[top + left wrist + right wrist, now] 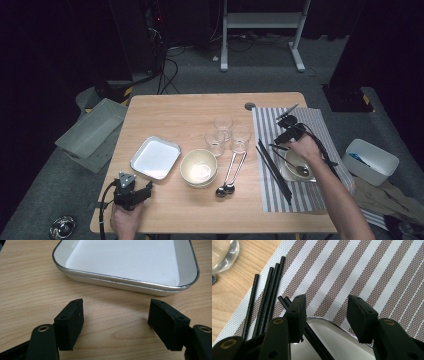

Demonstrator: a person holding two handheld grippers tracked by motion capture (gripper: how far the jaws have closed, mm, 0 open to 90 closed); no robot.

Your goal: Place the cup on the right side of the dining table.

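Our right tongs (pixel 325 315) stand half open over the dish (pixel 332 340), beside chopsticks (pixel 284 301); left tongs (pixel 116 323) gape over bare worktop (pixel 25 290).

The left gripper (pixel 115 323) hovers low over the wooden counter (pixel 27 287), its two black jaws spread wide at seven and five o'clock with bare wood grain between them. Toward twelve o'clock sits a white rectangular tray (pixel 130 261) with a silver rim, rounded corners, its near wall facing the jaws and apart from them.

wooden table (pixel 170 117) with striped placemat (pixel 310 125), tray (pixel 155 158)
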